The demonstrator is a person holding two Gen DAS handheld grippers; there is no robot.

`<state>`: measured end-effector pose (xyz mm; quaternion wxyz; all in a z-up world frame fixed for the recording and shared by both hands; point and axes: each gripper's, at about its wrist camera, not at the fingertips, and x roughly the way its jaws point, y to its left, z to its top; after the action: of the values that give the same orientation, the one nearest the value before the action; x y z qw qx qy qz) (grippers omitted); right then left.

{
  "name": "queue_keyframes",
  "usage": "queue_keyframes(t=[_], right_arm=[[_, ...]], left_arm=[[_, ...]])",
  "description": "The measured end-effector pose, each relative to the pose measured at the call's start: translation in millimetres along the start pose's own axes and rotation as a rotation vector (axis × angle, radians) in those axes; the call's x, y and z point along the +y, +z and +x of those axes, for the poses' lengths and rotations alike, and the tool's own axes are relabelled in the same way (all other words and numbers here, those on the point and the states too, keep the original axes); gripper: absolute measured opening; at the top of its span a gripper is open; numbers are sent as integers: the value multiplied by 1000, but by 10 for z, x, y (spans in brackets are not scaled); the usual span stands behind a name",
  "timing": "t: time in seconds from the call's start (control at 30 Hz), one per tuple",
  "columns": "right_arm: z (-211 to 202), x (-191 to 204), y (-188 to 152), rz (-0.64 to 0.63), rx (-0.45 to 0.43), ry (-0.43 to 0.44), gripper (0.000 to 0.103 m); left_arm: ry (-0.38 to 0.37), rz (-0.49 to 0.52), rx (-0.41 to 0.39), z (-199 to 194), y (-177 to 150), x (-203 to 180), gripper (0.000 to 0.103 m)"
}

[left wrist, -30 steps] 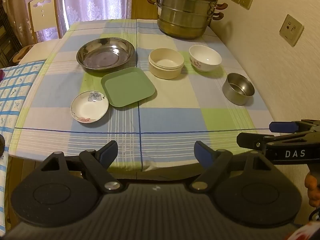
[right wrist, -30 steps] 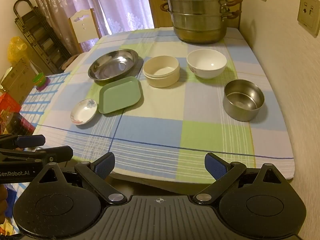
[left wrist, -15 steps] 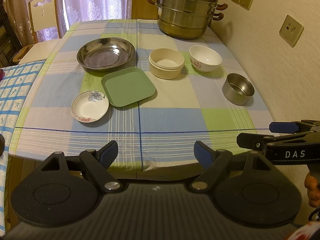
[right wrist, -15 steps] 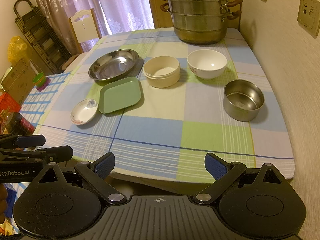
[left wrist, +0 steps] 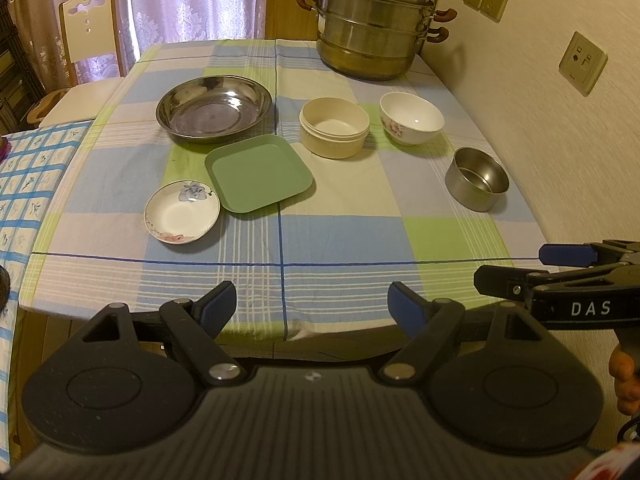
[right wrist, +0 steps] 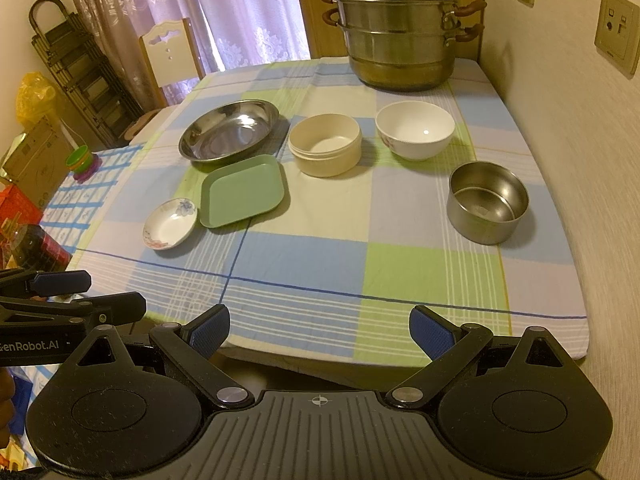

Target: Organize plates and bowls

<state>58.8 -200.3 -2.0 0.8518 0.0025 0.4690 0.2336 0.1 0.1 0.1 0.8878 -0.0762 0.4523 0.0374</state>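
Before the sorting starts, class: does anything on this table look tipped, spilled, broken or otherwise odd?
Nothing stands out. The green plate, small saucer, steel basin and three bowls all sit upright and apart, empty, with no spill visible on the checked cloth.

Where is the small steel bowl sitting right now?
In both wrist views the small steel bowl stands alone on the table's right side near the wall, nearer the camera than the white floral bowl.

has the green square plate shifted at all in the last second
No. The green square plate sits in the same spot, its far corner by the steel basin and the small floral dish beside its near-left corner.
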Motion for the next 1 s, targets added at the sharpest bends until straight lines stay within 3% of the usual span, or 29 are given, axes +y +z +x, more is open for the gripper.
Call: queue_keyframes(t=[1.0], right_arm=[[-14, -23, -10, -5, -7, 3, 97]], left_arm=[[1, 0, -5, -26, 11, -2, 81]])
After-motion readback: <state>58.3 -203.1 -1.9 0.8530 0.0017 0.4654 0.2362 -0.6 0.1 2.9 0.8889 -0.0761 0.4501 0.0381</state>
